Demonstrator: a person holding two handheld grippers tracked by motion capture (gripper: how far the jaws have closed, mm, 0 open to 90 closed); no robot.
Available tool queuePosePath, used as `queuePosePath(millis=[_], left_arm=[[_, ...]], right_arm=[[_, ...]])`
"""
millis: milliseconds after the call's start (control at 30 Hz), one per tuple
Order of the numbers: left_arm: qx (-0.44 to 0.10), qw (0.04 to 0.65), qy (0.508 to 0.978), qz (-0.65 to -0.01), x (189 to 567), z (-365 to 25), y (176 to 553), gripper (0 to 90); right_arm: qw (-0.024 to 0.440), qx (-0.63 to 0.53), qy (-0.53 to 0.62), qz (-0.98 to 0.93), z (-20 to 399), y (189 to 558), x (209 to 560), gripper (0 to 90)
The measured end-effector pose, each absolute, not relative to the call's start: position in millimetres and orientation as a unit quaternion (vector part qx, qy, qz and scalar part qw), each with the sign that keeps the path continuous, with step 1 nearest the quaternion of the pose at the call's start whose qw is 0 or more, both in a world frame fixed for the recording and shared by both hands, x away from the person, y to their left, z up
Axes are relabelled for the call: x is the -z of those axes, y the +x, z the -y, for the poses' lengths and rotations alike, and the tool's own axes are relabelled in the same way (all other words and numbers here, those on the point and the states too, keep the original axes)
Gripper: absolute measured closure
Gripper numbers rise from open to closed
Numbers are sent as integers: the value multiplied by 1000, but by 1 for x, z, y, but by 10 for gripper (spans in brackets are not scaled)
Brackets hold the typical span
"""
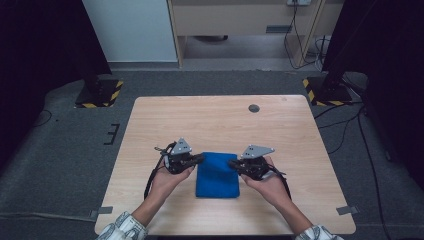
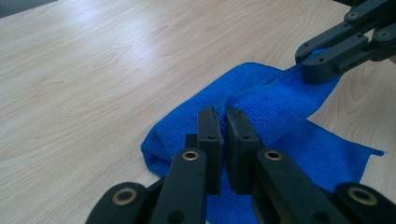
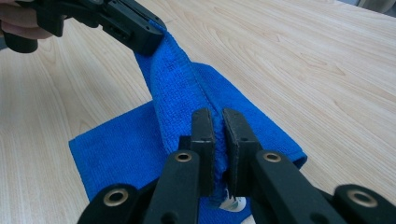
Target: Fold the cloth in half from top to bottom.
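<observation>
The left gripper [image 2: 223,122] has its jaws pinched on a raised fold of the blue cloth [image 1: 216,174], and the right gripper [image 3: 218,122] has its jaws clamped on the same edge at the other end, so the fold stretches between them. The rest of the cloth lies flat on the table [image 1: 210,120], in the lower middle of the high view. There each hand holds its gripper at one side of the cloth, left [image 1: 199,159] and right [image 1: 233,163].

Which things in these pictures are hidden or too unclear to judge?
- High view: the blue cloth edges under each claw, covered by the left claw and right claw.
- Right gripper view: the white tag, largely hidden behind the jaws.
- Left gripper view: the cloth's near part, cut off by the bottom edge.
</observation>
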State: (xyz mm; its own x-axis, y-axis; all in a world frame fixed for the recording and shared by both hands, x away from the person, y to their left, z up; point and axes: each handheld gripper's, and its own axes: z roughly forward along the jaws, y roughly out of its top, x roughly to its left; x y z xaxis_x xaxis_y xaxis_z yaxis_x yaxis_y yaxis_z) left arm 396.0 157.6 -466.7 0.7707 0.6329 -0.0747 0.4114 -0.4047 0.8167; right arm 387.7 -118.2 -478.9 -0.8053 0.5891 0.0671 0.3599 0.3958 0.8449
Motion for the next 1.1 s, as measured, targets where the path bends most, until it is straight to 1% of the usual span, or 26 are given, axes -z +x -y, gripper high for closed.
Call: queuePosePath(millis=[267,467,767,933,1100], left_arm=[[-121,449,829,-311,467,-158,390,853],[-106,446,832,-311,473,-160,383,848],[-98,457,829,-306,470,-162,376,847],[-82,449,835,-308,480,-164,371,838],[-81,441,840,-305,485,-163,368,833]], right_arm=[[123,-471,286,-825,121,385,476,834],[116,-468,284,-829,124,378,480,823],[115,-474,279,-827,126,371,479,810],[111,-473,279,-829,128,366,481,790],[103,-469,280,-832,130,360,490,779]])
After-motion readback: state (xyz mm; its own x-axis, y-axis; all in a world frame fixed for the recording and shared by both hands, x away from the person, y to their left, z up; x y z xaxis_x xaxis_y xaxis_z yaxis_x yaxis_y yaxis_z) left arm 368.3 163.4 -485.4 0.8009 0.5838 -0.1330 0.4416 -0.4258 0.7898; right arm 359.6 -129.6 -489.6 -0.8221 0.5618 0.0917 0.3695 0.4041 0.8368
